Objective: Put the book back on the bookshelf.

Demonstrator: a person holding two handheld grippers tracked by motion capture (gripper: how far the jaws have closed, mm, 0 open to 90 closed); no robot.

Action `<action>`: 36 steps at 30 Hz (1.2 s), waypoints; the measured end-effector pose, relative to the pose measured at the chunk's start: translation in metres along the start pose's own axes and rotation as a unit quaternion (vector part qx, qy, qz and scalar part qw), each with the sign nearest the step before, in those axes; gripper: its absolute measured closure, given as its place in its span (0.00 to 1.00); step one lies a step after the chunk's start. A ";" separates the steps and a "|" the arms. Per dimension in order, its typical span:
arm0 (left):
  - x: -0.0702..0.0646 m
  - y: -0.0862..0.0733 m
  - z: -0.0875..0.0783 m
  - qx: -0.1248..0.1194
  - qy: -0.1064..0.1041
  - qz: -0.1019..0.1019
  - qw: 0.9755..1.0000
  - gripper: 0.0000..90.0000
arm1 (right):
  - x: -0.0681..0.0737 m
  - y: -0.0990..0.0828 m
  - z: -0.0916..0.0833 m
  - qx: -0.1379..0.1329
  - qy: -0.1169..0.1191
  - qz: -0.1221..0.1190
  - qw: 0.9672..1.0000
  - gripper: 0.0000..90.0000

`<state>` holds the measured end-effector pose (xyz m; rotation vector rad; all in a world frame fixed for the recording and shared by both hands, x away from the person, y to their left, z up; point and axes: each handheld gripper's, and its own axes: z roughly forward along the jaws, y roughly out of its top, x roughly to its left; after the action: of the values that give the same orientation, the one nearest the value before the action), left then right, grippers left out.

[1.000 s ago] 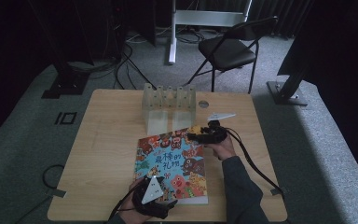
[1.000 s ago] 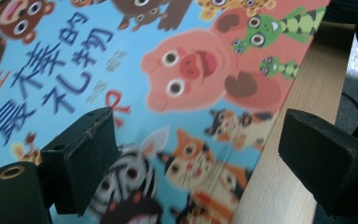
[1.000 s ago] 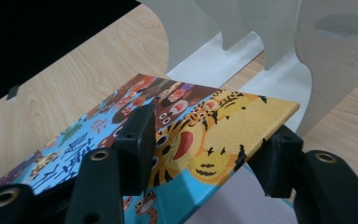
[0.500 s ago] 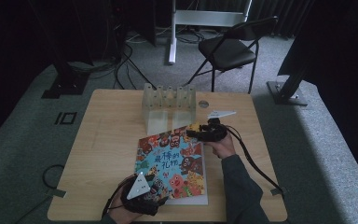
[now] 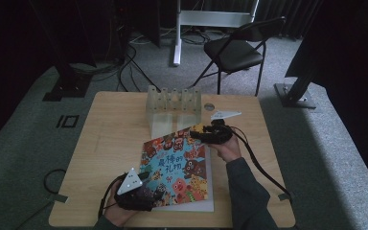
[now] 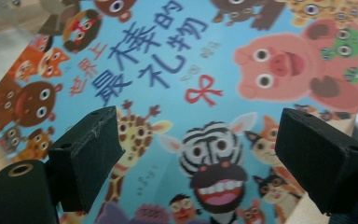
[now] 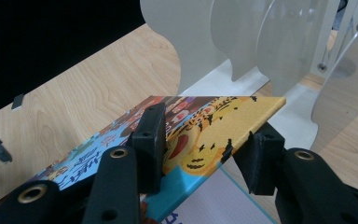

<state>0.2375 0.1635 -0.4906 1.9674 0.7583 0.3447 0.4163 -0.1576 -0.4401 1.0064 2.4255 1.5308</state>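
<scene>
1. A colourful picture book (image 5: 179, 172) is lying on the wooden table (image 5: 110, 143), just in front of the clear acrylic rack (image 5: 173, 103) that is standing toward the table's far edge.
2. The book's far corner is sitting nearest the rack, almost at the rack's base; its near edge is lying well away from the rack, close to the person's side.
3. The right gripper (image 5: 206, 135) is working at that far corner, just in front of the rack and to its right.
4. In the right gripper view the right gripper (image 7: 200, 140) is taking the front cover (image 7: 214, 126) between its jaws, one pad above and one below, and the cover is tilting up off the white pages (image 7: 214, 205) beneath it.
5. Its jaws have just been closing, with the cover between them; they are standing narrow, and the pads are seemingly pressing on the cover, though the underside contact is partly hidden.
6. The left gripper (image 5: 141, 189) is hovering at the book's near left corner, far from the rack.
7. In the left gripper view the left gripper (image 6: 214, 158) is holding its jaws wide apart above the cover's zebra and giraffe, with nothing clamped between them.
8. A black folding chair (image 5: 235, 52) is standing on the grey carpet beyond the rack.
</scene>
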 end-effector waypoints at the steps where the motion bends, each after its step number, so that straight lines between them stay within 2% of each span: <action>1: 0.002 -0.001 0.000 0.002 0.004 -0.002 1.000 0.16 | 0.001 0.000 0.000 -0.002 -0.001 0.000 1.000 0.63; 3: 0.008 -0.003 -0.001 0.004 0.011 -0.008 1.000 0.16 | 0.003 0.000 -0.002 -0.005 -0.004 -0.001 1.000 0.64; 5: 0.015 -0.006 -0.001 0.005 0.013 -0.022 1.000 0.16 | 0.006 0.000 -0.005 -0.012 -0.007 -0.003 1.000 0.64; 8: 0.021 -0.008 -0.001 0.003 0.016 -0.034 0.999 0.16 | 0.012 0.002 -0.010 -0.021 -0.010 -0.017 1.000 0.65; 11: 0.025 -0.009 -0.001 0.004 0.020 -0.038 0.999 0.16 | 0.017 0.005 -0.013 -0.022 -0.013 -0.025 0.999 0.65; 12: 0.027 -0.009 -0.001 0.002 0.017 -0.043 0.999 0.16 | 0.018 0.005 -0.015 -0.023 -0.011 -0.028 0.999 0.66; 14: 0.030 -0.008 -0.003 -0.009 -0.001 -0.059 0.998 0.16 | 0.020 0.005 -0.018 -0.024 -0.009 -0.030 0.999 0.66; 17: 0.033 -0.008 -0.004 -0.013 -0.002 -0.063 0.998 0.16 | 0.022 0.006 -0.022 -0.027 -0.008 -0.036 0.999 0.67; 22: 0.040 -0.008 -0.003 -0.014 -0.006 -0.074 0.997 0.16 | 0.030 0.009 -0.038 -0.055 -0.004 -0.049 0.997 0.71; 27: 0.051 -0.007 -0.001 -0.021 -0.024 -0.099 0.995 0.16 | 0.040 0.013 -0.053 -0.079 -0.005 -0.060 0.995 0.75; 31: 0.057 -0.002 0.003 -0.024 -0.024 -0.096 0.995 0.16 | 0.049 0.015 -0.066 -0.101 -0.002 -0.073 0.992 0.77; 32: 0.060 -0.001 0.004 -0.026 -0.026 -0.093 0.995 0.17 | 0.050 0.016 -0.068 -0.105 0.001 -0.074 0.992 0.78; 34: 0.063 0.001 0.006 -0.026 -0.018 -0.082 0.996 0.17 | 0.053 0.018 -0.073 -0.109 0.010 -0.077 0.991 0.79; 36: 0.066 0.005 0.009 -0.031 -0.021 -0.080 0.996 0.17 | 0.056 0.021 -0.077 -0.113 0.020 -0.082 0.990 0.80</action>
<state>0.2946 0.1975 -0.4955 1.8371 0.8624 0.2278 0.3510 -0.1791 -0.3711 0.7216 2.2298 1.7323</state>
